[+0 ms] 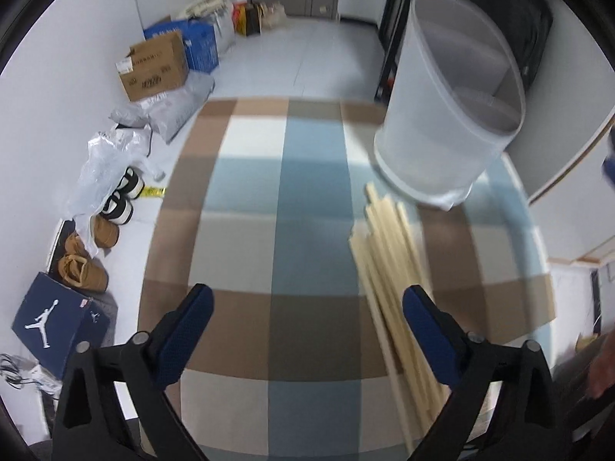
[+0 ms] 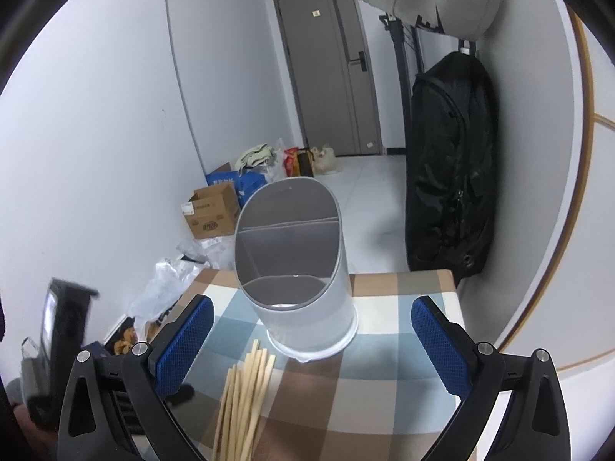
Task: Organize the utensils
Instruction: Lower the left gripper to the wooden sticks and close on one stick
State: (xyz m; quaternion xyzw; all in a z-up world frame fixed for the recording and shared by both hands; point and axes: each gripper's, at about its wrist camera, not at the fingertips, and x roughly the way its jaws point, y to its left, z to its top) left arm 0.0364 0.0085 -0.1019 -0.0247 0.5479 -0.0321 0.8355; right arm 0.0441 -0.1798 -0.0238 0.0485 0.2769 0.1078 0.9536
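Observation:
A white oval utensil holder (image 2: 296, 269) with inner dividers stands empty on a checked tablecloth (image 2: 384, 380); it also shows in the left wrist view (image 1: 446, 107) at the upper right. A bundle of pale wooden chopsticks (image 2: 242, 395) lies on the cloth in front of the holder, and shows in the left wrist view (image 1: 399, 284) just left of the right finger. My left gripper (image 1: 307, 299) is open and empty above the cloth. My right gripper (image 2: 313, 311) is open and empty, its jaws framing the holder and chopsticks.
Cardboard boxes (image 1: 153, 65), plastic bags (image 1: 103, 169), shoes (image 1: 82, 265) and a blue shoe box (image 1: 54, 322) line the floor on the left. A black jacket (image 2: 449, 173) hangs on the right wall. The table's far edge lies just behind the holder.

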